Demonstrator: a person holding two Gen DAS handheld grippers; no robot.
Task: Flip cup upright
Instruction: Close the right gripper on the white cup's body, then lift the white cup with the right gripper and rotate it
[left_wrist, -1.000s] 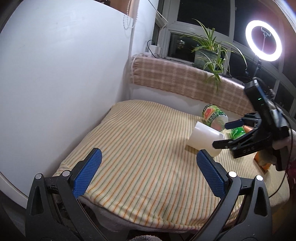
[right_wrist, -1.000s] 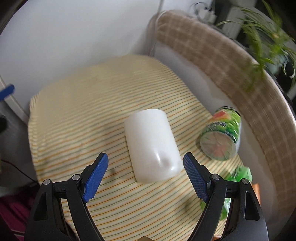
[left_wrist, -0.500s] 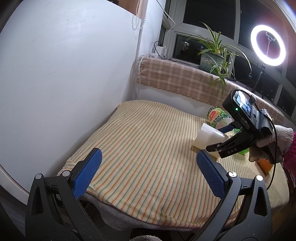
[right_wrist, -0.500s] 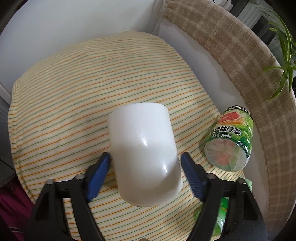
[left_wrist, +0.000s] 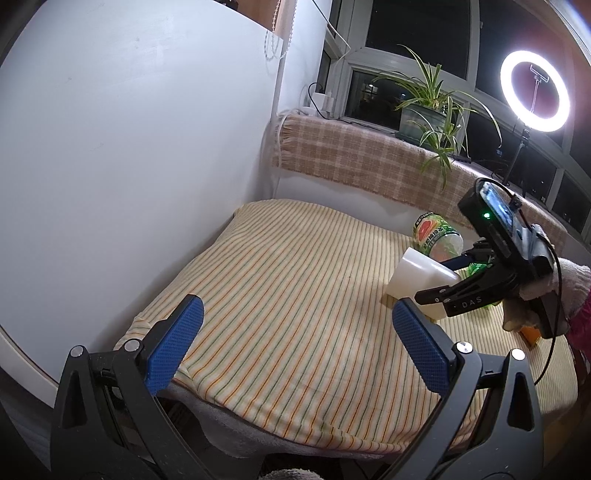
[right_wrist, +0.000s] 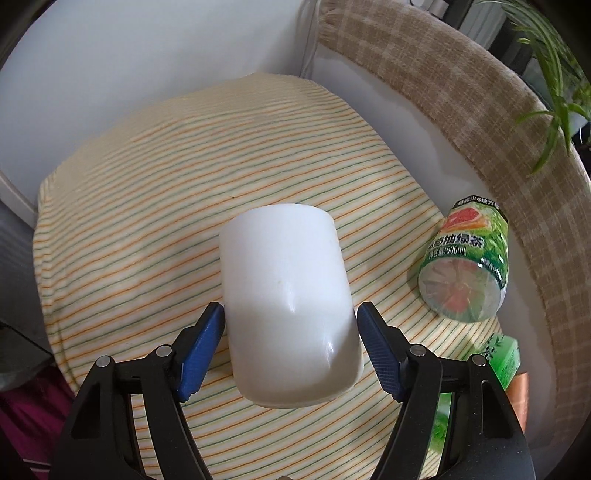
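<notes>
A plain white cup (right_wrist: 288, 302) lies on its side on the striped cloth (right_wrist: 147, 206), its closed base toward me and its mouth facing away. My right gripper (right_wrist: 290, 325) has its blue pads against both sides of the cup near the base. In the left wrist view the cup (left_wrist: 413, 280) shows at the right with the right gripper (left_wrist: 447, 284) around it, mouth toward the left. My left gripper (left_wrist: 295, 339) is open and empty, low over the cloth's near edge, well left of the cup.
A green tea bottle (right_wrist: 469, 266) lies on its side just right of the cup. A green packet (right_wrist: 506, 358) and an orange item (right_wrist: 519, 395) lie at the right edge. A plaid-covered ledge (left_wrist: 369, 158), a plant (left_wrist: 428, 107) and a ring light (left_wrist: 535, 92) stand behind. A white wall (left_wrist: 129, 147) is on the left.
My right gripper has moved forward over the cup's base and its pads have closed in from wide apart onto the cup's sides. The left gripper has drawn back slightly.
</notes>
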